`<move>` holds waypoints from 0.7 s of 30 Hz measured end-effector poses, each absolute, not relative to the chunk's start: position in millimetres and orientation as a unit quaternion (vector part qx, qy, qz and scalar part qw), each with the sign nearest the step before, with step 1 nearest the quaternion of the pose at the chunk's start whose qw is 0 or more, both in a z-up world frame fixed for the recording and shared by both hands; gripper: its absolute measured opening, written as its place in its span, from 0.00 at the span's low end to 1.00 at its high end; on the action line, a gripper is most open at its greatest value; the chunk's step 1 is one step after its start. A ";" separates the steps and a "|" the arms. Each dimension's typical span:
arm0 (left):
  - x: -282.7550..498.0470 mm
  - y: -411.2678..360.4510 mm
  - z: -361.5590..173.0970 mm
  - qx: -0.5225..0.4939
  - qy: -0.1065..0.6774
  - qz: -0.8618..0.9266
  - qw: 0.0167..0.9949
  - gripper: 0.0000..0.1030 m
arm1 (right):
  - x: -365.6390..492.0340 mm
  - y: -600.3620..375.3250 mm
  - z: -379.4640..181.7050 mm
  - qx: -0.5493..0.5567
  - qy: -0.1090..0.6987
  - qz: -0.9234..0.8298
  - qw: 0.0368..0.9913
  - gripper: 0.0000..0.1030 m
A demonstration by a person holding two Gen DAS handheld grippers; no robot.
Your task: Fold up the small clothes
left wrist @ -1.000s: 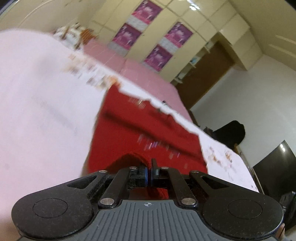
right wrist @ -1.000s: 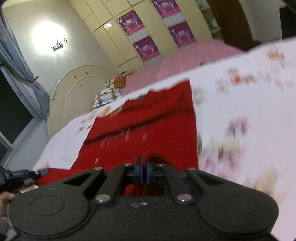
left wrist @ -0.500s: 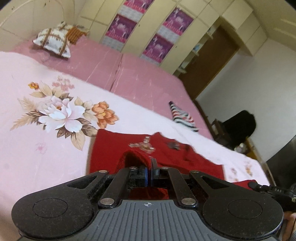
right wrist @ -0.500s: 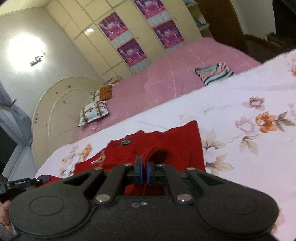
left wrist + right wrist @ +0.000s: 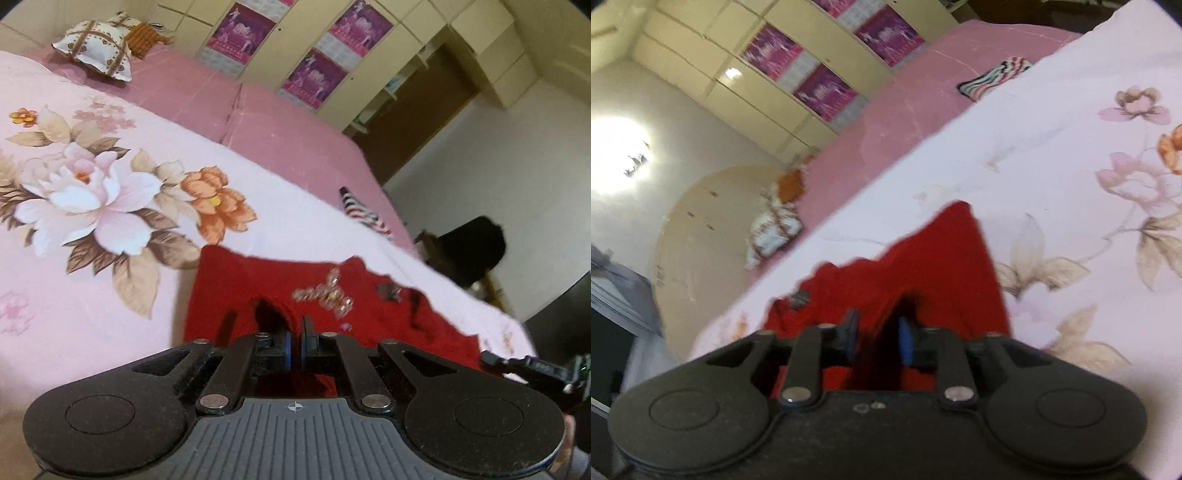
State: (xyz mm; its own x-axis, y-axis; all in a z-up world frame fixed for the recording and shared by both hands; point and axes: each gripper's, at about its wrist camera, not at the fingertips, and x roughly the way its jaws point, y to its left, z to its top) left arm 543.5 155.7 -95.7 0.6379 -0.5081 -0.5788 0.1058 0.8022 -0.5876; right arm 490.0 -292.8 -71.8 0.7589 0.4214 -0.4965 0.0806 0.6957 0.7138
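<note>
A small red garment [image 5: 369, 314] with a sparkly trim lies spread on the floral bedspread [image 5: 92, 221]. My left gripper [image 5: 294, 350] is shut on its near edge, where a fold of cloth bulges up just beside the pads. In the right wrist view the same red garment [image 5: 942, 266] runs away from my right gripper [image 5: 877, 336]. Its jaws are opening, and the blue pads [image 5: 905, 339] stand apart with a loose fold of the cloth between them, not pressed. The right gripper's tip [image 5: 532, 369] also shows at the right edge of the left wrist view.
A folded striped garment [image 5: 360, 212] lies farther up the bed on the pink sheet [image 5: 295, 140]. Pillows [image 5: 96, 48] rest at the headboard. Wardrobes with purple posters [image 5: 314, 77] line the far wall. A dark chair [image 5: 469, 251] stands beside the bed.
Both grippers came down toward the bed with the red garment, which now lies flat. The right gripper's pads have parted, and that gripper has rolled.
</note>
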 end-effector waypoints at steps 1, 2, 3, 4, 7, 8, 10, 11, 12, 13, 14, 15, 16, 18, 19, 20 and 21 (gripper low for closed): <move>546.7 156.9 -95.9 -0.270 0.382 -0.181 0.865 0.03 | 492.0 -293.3 -71.2 0.377 0.329 0.101 0.860 0.25; 550.0 157.9 -96.2 -0.281 0.377 -0.183 0.863 0.03 | 494.6 -293.9 -70.5 0.372 0.325 0.100 0.863 0.25; 553.4 158.4 -96.8 -0.290 0.375 -0.183 0.861 0.03 | 497.6 -295.0 -71.2 0.371 0.324 0.097 0.865 0.25; 556.4 158.6 -97.8 -0.295 0.376 -0.181 0.860 0.07 | 500.3 -296.3 -72.7 0.374 0.323 0.095 0.864 0.26; 556.4 160.9 -101.1 -0.304 0.362 -0.169 0.865 0.70 | 500.7 -304.6 -72.5 0.386 0.305 0.091 0.866 0.42; 550.8 162.3 -98.4 -0.300 0.340 -0.163 0.876 0.81 | 498.4 -307.3 -70.8 0.389 0.295 0.092 0.868 0.49; 545.4 163.5 -93.3 -0.287 0.324 -0.165 0.886 0.85 | 494.0 -308.5 -65.3 0.380 0.278 0.079 0.879 0.78; 545.2 163.8 -91.9 -0.277 0.323 -0.164 0.890 0.85 | 492.1 -309.3 -63.0 0.372 0.273 0.077 0.884 0.77; 546.1 161.8 -89.2 -0.250 0.328 -0.161 0.897 0.84 | 491.6 -310.1 -61.7 0.366 0.275 0.081 0.886 0.70; 547.3 159.1 -85.9 -0.218 0.333 -0.157 0.904 0.77 | 491.2 -309.4 -59.7 0.355 0.277 0.083 0.889 0.62; 549.0 152.8 -81.7 -0.171 0.341 -0.152 0.912 0.74 | 490.2 -306.6 -55.6 0.330 0.278 0.084 0.898 0.59; 551.4 148.3 -79.5 -0.139 0.348 -0.149 0.915 0.71 | 490.6 -302.0 -51.8 0.298 0.283 0.079 0.908 0.57; 552.3 143.8 -77.7 -0.113 0.352 -0.150 0.917 0.67 | 491.6 -296.2 -48.7 0.265 0.289 0.073 0.917 0.54; 554.5 129.9 -78.6 -0.048 0.367 -0.148 0.917 0.57 | 495.8 -283.7 -45.3 0.213 0.300 0.069 0.927 0.53; 555.0 124.2 -81.5 -0.022 0.375 -0.144 0.915 0.45 | 498.2 -277.2 -45.1 0.191 0.307 0.071 0.930 0.53; 554.8 120.1 -84.5 0.000 0.378 -0.139 0.915 0.40 | 501.3 -269.2 -45.8 0.164 0.319 0.068 0.931 0.52; 552.0 116.8 -85.4 0.020 0.368 -0.136 0.919 0.28 | 502.3 -260.9 -45.4 0.136 0.329 0.063 0.932 0.44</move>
